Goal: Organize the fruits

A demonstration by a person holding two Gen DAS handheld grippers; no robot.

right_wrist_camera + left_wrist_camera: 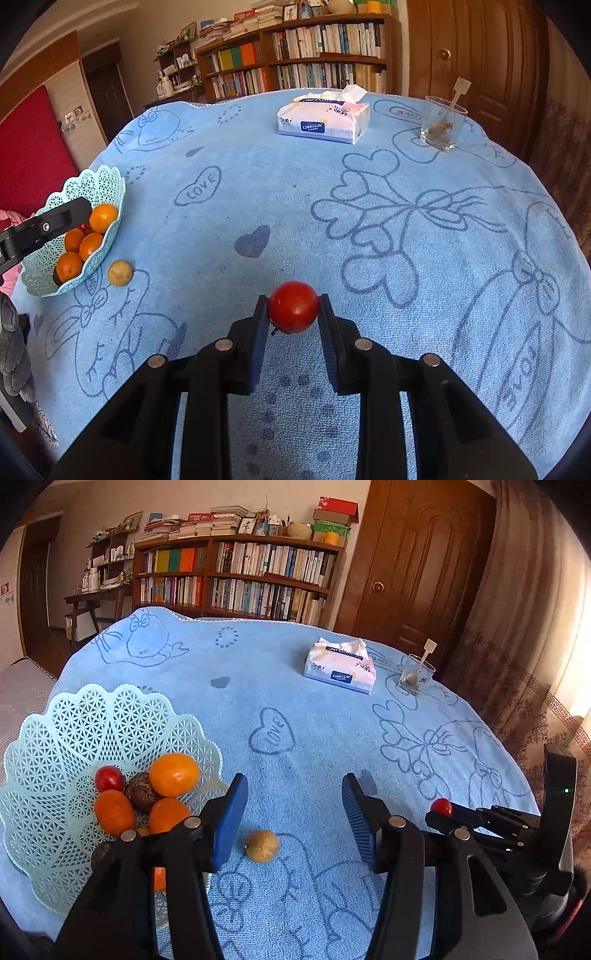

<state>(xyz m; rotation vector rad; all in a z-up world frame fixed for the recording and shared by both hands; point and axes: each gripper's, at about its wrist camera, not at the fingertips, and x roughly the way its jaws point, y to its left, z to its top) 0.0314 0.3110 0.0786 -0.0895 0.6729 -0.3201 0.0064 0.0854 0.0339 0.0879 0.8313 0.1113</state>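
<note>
A pale teal lattice basket (48, 738) (107, 181) sits at the table's left, holding several oranges (173, 774), a red cherry tomato (109, 778) and a dark brown nut (140, 792). A small tan fruit (262, 846) (119, 273) lies on the blue cloth just right of the basket. My left gripper (295, 808) hangs open above that tan fruit, nothing between its blue pads. My right gripper (293, 308) is shut on a second red cherry tomato (293, 306) (441, 806), held above the cloth to the right of the left gripper.
A tissue pack (340, 670) (323, 120) and a glass with a spoon (415, 674) (441, 123) stand at the far side of the blue towel-covered table (406, 240). Beyond are a bookshelf (236, 576) and a wooden door (417, 561). A curtain (535, 627) hangs at right.
</note>
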